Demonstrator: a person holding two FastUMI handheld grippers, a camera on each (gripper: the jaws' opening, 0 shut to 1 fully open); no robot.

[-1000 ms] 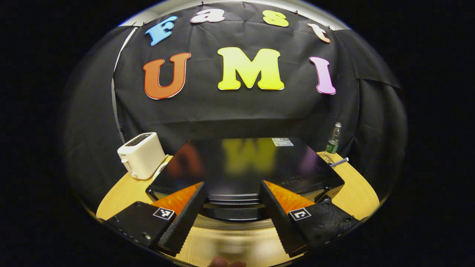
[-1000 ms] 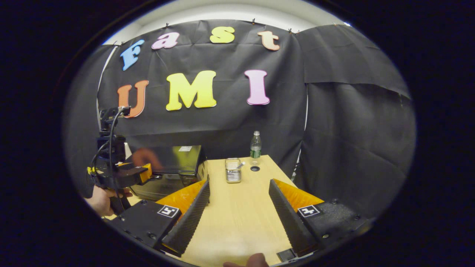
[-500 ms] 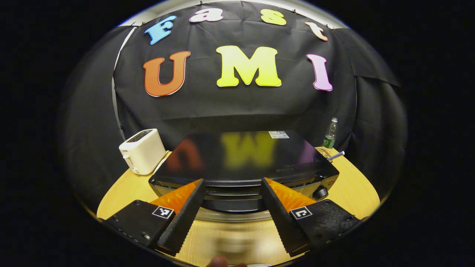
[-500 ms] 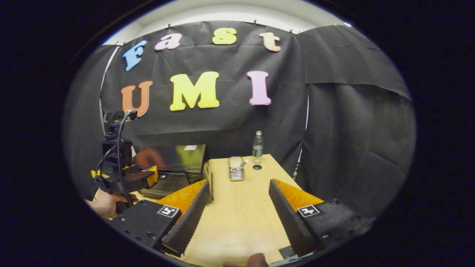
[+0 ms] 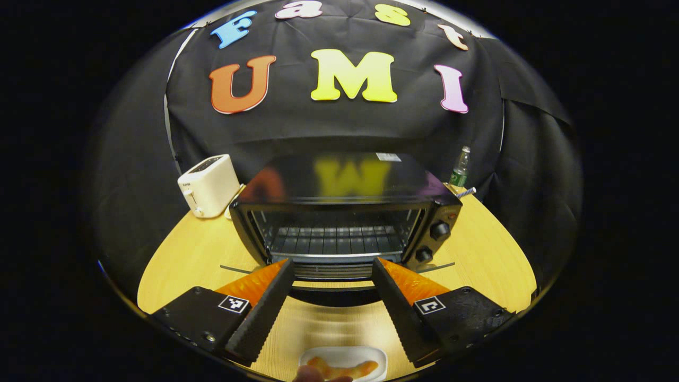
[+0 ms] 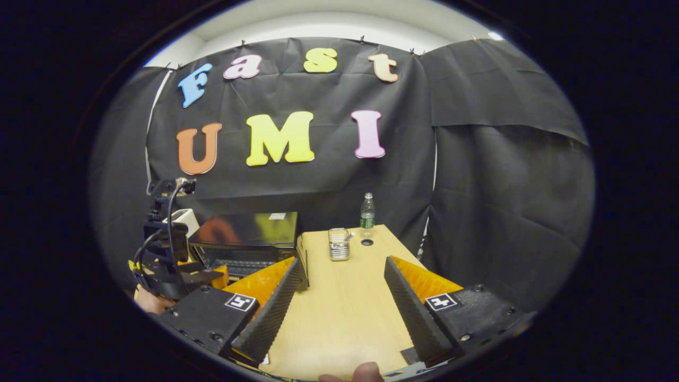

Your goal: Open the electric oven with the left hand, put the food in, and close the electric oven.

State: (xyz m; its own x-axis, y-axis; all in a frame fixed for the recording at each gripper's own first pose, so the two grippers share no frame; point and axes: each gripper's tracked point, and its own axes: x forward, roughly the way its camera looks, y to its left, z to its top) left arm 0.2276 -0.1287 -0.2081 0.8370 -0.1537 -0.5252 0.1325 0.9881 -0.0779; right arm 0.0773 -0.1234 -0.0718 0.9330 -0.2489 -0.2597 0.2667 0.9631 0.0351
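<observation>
The black electric oven (image 5: 339,212) stands open in the left gripper view, its wire rack (image 5: 334,241) bare. Its door (image 5: 331,295) hangs folded down toward me, the front edge lying between the wide-apart fingers of my left gripper (image 5: 332,261), which is open. A white plate of orange food (image 5: 342,366) sits on the table just under that gripper. In the right gripper view my right gripper (image 6: 342,260) hovers open over bare tabletop, right of the oven (image 6: 244,236). The left gripper (image 6: 175,270) and the hand holding it show at the oven's front.
A white toaster (image 5: 207,178) stands left of the oven, and two knobs (image 5: 439,231) sit on its right panel. At the table's far end are a green-labelled bottle (image 6: 366,212), a small metal basket (image 6: 338,244) and a black disc (image 6: 366,242). The wooden table (image 6: 345,318) ends near the right cloth wall.
The oven door has swung down and the cavity with its rack now shows. My left gripper has dropped and pulled back, bringing the food plate into view. The right gripper barely moved.
</observation>
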